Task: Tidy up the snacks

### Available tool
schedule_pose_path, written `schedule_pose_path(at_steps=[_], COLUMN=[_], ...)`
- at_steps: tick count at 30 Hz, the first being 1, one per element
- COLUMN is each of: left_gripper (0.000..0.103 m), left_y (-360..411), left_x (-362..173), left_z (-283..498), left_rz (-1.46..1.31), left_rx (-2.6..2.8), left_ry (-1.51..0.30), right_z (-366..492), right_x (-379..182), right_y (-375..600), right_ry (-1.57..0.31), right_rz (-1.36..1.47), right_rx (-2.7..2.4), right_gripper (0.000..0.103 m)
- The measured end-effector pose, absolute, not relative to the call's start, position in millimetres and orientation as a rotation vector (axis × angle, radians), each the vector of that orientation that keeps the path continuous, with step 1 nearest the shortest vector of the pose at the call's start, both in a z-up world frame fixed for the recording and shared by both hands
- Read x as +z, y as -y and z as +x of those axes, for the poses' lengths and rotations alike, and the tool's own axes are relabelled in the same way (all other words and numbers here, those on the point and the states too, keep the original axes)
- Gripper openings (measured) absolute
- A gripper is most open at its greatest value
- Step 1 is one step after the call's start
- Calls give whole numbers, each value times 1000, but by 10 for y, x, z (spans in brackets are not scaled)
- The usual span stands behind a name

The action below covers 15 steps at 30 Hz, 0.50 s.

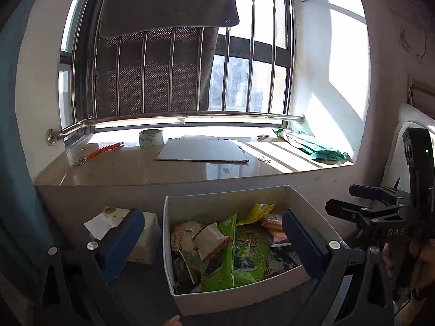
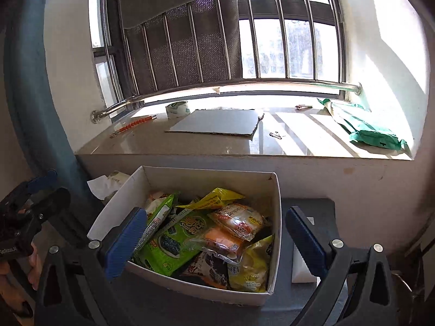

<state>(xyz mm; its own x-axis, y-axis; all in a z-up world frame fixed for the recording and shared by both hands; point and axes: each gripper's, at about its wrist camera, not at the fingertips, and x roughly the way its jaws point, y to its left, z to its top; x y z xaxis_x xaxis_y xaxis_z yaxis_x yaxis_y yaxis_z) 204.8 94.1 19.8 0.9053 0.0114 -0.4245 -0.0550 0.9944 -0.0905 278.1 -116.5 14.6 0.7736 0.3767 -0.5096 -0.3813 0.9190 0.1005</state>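
Note:
A white cardboard box (image 1: pixel 217 203) stands on a dark surface below a window ledge, filled with several snack packets. Among them are a green seaweed packet (image 1: pixel 244 255) and a yellow packet (image 1: pixel 258 212). In the right wrist view the same box (image 2: pixel 206 179) holds a green packet (image 2: pixel 168 247), an orange packet (image 2: pixel 223 240) and a yellow bag (image 2: pixel 252 269). My left gripper (image 1: pixel 214 244) is open in front of the box, its blue pads wide apart with nothing between them. My right gripper (image 2: pixel 216 241) is likewise open and holds nothing. Each gripper shows at the edge of the other's view.
A tissue box (image 1: pixel 144 233) sits just left of the snack box, and a small white block (image 2: pixel 301 269) lies to its right. On the marble ledge (image 1: pixel 136 174) are a tape roll (image 1: pixel 151 137), a cardboard sheet (image 1: pixel 202 150), an orange tool (image 1: pixel 104 150) and a green bag (image 1: pixel 312 146). Barred window behind.

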Motion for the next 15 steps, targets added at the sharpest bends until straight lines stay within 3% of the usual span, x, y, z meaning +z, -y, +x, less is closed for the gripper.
schedule_pose_path(at_steps=[3,15], left_gripper=[103,103], left_y=[-862,-278], left_x=[216,228], left_z=[1793,431], left_rz=[-141,-81], left_rx=[2,11], left_ry=[-466,-455], right_z=[2375,976], right_x=[202,76], right_y=[1254,1645], right_ry=[-481,-491], right_rz=[-1,11], right_rx=[460,485], right_gripper=[103,103])
